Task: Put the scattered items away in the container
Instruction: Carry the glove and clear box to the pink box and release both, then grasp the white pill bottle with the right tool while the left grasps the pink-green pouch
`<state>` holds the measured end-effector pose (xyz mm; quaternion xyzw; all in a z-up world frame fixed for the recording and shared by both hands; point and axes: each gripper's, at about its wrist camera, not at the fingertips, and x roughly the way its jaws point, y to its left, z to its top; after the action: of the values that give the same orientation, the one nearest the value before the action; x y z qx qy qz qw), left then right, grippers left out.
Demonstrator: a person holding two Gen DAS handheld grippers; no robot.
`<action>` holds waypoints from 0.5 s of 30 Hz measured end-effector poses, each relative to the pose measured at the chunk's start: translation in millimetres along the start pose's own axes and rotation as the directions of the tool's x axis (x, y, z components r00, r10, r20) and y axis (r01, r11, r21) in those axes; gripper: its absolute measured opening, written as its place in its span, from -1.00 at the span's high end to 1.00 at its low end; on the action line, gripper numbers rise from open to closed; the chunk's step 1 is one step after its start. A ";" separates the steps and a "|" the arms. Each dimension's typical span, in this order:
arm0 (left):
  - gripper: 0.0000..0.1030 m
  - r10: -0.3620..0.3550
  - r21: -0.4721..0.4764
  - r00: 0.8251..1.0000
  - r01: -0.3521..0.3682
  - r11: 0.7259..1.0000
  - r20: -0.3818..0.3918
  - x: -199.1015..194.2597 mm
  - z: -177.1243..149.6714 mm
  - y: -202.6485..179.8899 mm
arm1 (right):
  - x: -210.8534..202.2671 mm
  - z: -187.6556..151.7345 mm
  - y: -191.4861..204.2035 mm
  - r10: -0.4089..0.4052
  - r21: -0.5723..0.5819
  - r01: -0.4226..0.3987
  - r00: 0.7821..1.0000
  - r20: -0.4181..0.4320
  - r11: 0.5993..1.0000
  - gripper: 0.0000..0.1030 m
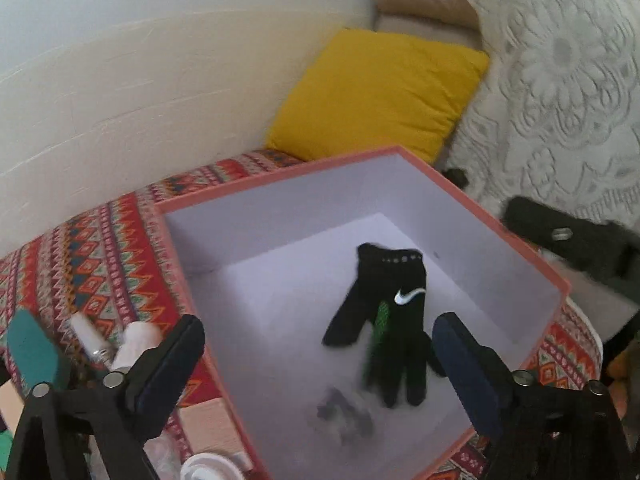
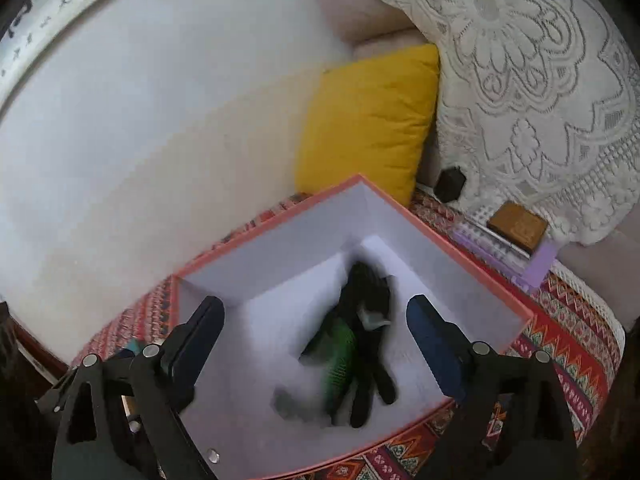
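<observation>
Both claws hung over the open box [image 1: 520,248], and each was spread wide with nothing between its pads. The left claw [image 1: 320,364] and the right claw [image 2: 316,344] both pointed down into it. The black glove [image 1: 384,312] with the green strip lay loose on the white floor of the box, so this item was already in the container. Beside its fingers there was a small grey blurred thing [image 1: 344,416]; I could not tell what it was.

Some items were not yet inside. A white bottle [image 1: 136,344] and a teal thing [image 1: 32,348] lay on the patterned cloth [image 1: 100,248] just left of the box, and a brown block [image 2: 518,226] sat on a purple piece beyond the right wall.

The risk, in my judgement, was the pink rim: a claw leaving sideways could catch the wall and push or tip the light box. The white bottle could also roll on the soft cloth if it was touched off-centre.

Above the box the room was free. To the left, the wall [image 1: 120,80] stood close; at the back, the yellow cushion [image 1: 380,88] touched the corner.
</observation>
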<state>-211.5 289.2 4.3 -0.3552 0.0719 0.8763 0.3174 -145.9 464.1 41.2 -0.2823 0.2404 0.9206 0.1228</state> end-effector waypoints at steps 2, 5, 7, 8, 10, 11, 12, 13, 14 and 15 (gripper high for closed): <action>-0.87 0.021 -0.030 1.000 -0.020 0.999 0.020 -18.0 -5.7 15.1 | -9.0 5.1 1.1 -0.001 -0.004 0.001 1.000 0.031 1.000 -0.85; -0.88 0.073 -0.070 0.996 -0.069 0.995 0.053 -55.5 -21.1 45.1 | -30.8 0.4 17.5 0.022 -0.031 -0.019 0.997 0.080 0.999 -0.85; -0.89 0.114 -0.090 0.991 -0.107 0.990 0.074 -90.5 -43.2 71.9 | -47.9 -3.7 38.1 0.068 -0.074 -0.060 0.991 0.114 0.995 -0.86; -0.90 0.141 -0.101 0.987 -0.132 0.986 0.082 -107.6 -57.3 85.7 | -58.4 -11.5 50.3 0.091 -0.101 -0.079 0.988 0.123 0.992 -0.86; -0.96 0.191 -0.135 0.977 -0.178 0.975 0.093 -139.6 -86.3 114.5 | -75.3 -27.6 78.9 0.138 -0.154 -0.118 0.982 0.128 0.981 -0.89; -0.97 0.212 -0.151 0.973 -0.196 0.969 0.094 -152.6 -99.7 127.3 | -81.0 -36.8 97.2 0.175 -0.195 -0.150 0.977 0.119 0.969 -0.91; -0.98 0.242 -0.169 0.966 -0.224 0.960 0.092 -166.5 -115.8 142.7 | -85.9 -46.7 116.7 0.215 -0.241 -0.185 0.971 0.104 0.953 -0.92; -0.99 0.283 -0.187 0.955 -0.263 0.946 0.086 -181.7 -135.3 161.5 | -93.7 -59.0 135.8 0.244 -0.276 -0.211 0.966 0.089 0.938 -0.93; -0.99 0.321 -0.203 0.944 -0.301 0.932 0.076 -194.5 -153.7 179.0 | -99.2 -75.3 156.9 0.284 -0.319 -0.251 0.957 0.061 0.914 -0.93; -0.99 0.354 -0.213 0.933 -0.335 0.918 0.061 -202.7 -171.0 195.0 | -101.2 -90.8 173.8 0.322 -0.355 -0.291 0.946 0.030 0.888 -0.93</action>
<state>-120.5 -27.0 -5.7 -0.3235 0.0295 0.9376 0.1240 -84.9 260.1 98.8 -0.2172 0.1110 0.9676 -0.0653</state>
